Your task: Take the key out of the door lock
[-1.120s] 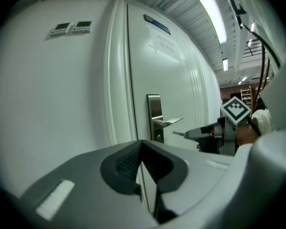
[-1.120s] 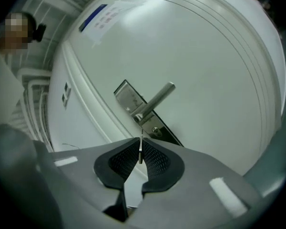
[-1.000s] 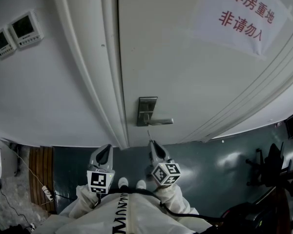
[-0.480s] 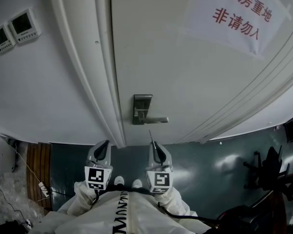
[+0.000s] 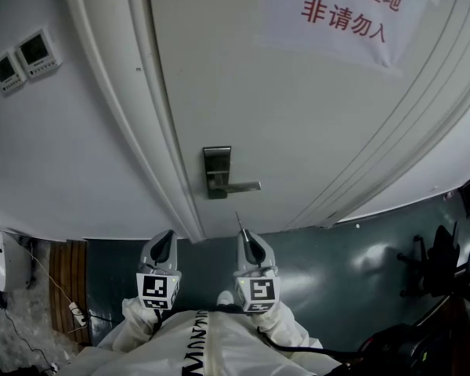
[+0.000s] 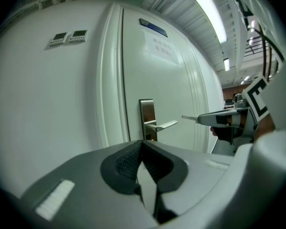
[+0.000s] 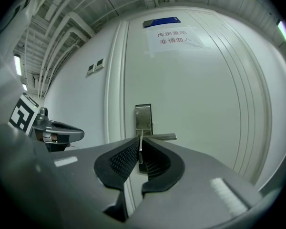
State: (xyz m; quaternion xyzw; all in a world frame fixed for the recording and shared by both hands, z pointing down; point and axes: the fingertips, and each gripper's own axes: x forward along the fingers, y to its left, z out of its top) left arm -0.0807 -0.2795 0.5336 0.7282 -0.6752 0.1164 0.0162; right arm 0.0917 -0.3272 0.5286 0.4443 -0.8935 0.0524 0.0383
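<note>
The steel lock plate (image 5: 215, 168) with its lever handle (image 5: 240, 186) sits on the white door. In the head view my right gripper (image 5: 244, 238) hovers below the lock and apart from it, shut on a thin metal key (image 5: 238, 222) that sticks out past its tips. The right gripper view shows the key (image 7: 140, 146) clamped upright between the pads, with the lock plate (image 7: 143, 116) ahead. My left gripper (image 5: 165, 244) is beside it, shut and holding nothing. In the left gripper view its jaws (image 6: 142, 145) meet, and the key (image 6: 188, 119) shows at the right.
A paper notice (image 5: 341, 10) with red characters hangs on the door. Two wall control panels (image 5: 23, 57) are mounted left of the door frame (image 5: 145, 131). Dark equipment (image 5: 446, 265) stands on the floor at right, wooden boards (image 5: 66, 280) at left.
My right gripper has rolled, so its marker cube now faces squarely up, and it has shifted slightly. The lock has slid left in the head view. The left gripper has hardly moved.
</note>
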